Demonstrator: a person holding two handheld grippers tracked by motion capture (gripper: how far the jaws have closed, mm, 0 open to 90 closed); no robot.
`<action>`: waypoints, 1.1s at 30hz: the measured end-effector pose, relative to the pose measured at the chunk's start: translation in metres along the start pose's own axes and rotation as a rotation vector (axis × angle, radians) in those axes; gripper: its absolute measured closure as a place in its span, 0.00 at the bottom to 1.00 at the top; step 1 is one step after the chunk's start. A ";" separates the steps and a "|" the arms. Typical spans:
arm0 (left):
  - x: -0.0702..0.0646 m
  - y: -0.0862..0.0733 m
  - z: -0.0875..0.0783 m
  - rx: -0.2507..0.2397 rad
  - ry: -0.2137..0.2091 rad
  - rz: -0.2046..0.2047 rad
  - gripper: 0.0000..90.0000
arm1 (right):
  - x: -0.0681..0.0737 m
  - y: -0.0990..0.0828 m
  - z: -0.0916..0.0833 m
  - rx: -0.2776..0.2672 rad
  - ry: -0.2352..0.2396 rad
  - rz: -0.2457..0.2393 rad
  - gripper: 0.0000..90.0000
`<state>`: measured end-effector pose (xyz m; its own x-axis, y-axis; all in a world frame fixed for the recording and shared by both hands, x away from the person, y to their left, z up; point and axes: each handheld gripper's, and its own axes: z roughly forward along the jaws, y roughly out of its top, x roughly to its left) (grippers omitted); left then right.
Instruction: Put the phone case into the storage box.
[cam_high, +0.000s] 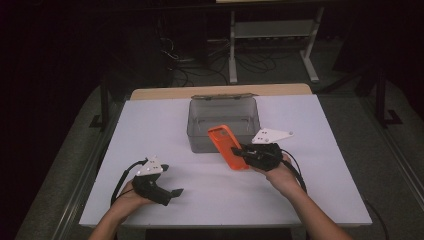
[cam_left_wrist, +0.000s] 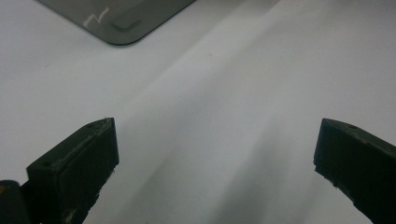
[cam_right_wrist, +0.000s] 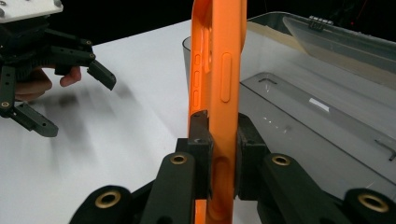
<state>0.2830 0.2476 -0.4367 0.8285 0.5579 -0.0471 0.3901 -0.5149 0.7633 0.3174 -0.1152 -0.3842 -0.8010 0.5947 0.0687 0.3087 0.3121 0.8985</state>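
**Orange case held at the bin's edge**

White tabletop (cam_high: 165, 125) under dim light carries a clear grey plastic bin (cam_high: 223, 107) near its far side. An orange phone case (cam_high: 227, 145) hangs just in front of the bin, clamped edge-on in the right gripper (cam_high: 243, 154). Well apart, the left gripper (cam_high: 172, 181) hovers with jaws spread wide, empty.
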 end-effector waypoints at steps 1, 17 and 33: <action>0.000 0.000 0.000 -0.001 0.001 0.000 0.00 | 0.000 0.001 0.000 0.000 0.000 0.002 0.87; 0.001 -0.001 -0.001 -0.006 0.002 -0.009 0.00 | -0.008 0.019 -0.004 0.005 -0.002 -0.009 0.87; 0.001 -0.001 -0.002 -0.011 0.001 -0.008 0.00 | -0.014 0.038 -0.002 0.004 -0.008 -0.013 0.87</action>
<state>0.2832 0.2496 -0.4362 0.8249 0.5629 -0.0529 0.3925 -0.5028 0.7702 0.3387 -0.1132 -0.3504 -0.8006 0.5968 0.0533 0.3002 0.3226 0.8977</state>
